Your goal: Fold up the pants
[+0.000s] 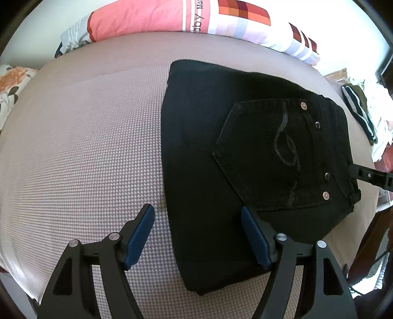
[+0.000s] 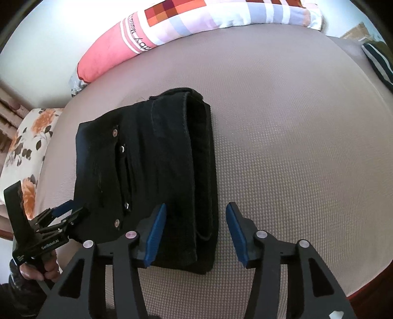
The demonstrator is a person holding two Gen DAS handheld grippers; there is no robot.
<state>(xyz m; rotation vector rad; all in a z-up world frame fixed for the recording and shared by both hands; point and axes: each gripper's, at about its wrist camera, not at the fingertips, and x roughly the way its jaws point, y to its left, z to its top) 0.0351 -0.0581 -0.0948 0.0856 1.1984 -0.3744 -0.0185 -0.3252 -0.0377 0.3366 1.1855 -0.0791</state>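
The black pants [image 1: 221,152] lie folded into a compact block on the beige textured mattress [image 1: 86,147], back pocket with grey stitching and metal rivets facing up. My left gripper [image 1: 197,216] is open, its fingers straddling the near left edge of the fold. In the right wrist view the pants [image 2: 152,159] show stacked layers at their right edge. My right gripper [image 2: 196,216] is open, straddling the near right corner of the block. The left gripper also shows in the right wrist view [image 2: 71,209], at the pants' left corner.
A pink and checked bolster [image 1: 172,17] lies along the far edge of the bed. A flowered pillow [image 2: 27,147] sits at one side. A striped garment [image 1: 361,110] and other clothes lie beyond the pants. The bed's front edge is close below.
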